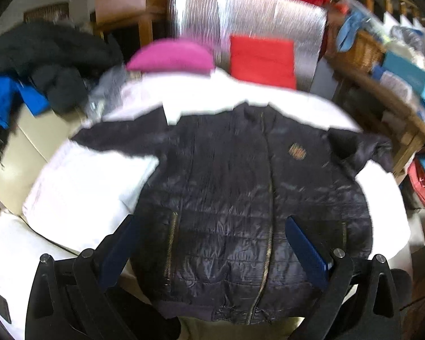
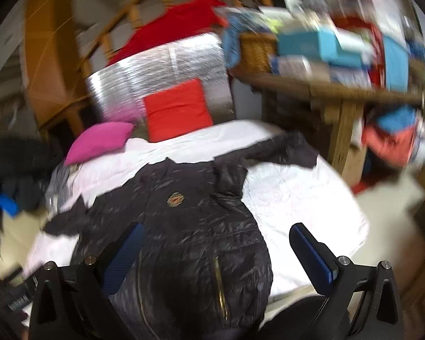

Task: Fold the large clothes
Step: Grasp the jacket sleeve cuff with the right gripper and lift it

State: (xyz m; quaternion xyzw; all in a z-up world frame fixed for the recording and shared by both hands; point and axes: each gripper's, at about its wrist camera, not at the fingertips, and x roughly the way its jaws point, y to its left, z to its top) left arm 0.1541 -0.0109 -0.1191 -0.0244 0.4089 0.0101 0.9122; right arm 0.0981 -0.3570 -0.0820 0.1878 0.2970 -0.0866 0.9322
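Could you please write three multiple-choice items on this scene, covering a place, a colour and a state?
1. Where does the black jacket lie?
A. spread on the white bedding
B. hung on the wooden railing
C. in the wicker basket

2. What colour is the cushion beside the red cushion?
A. green
B. pink
C. yellow

3. How is the left gripper?
A. shut on a sleeve
B. shut, holding nothing
C. open

Answers: 1 A, it lies flat on the bedding; 2 B, it is plainly pink; 3 C, its fingers stand wide apart above the jacket.

Black quilted jacket (image 1: 235,187), zipped, spread flat front-up, sleeves outstretched
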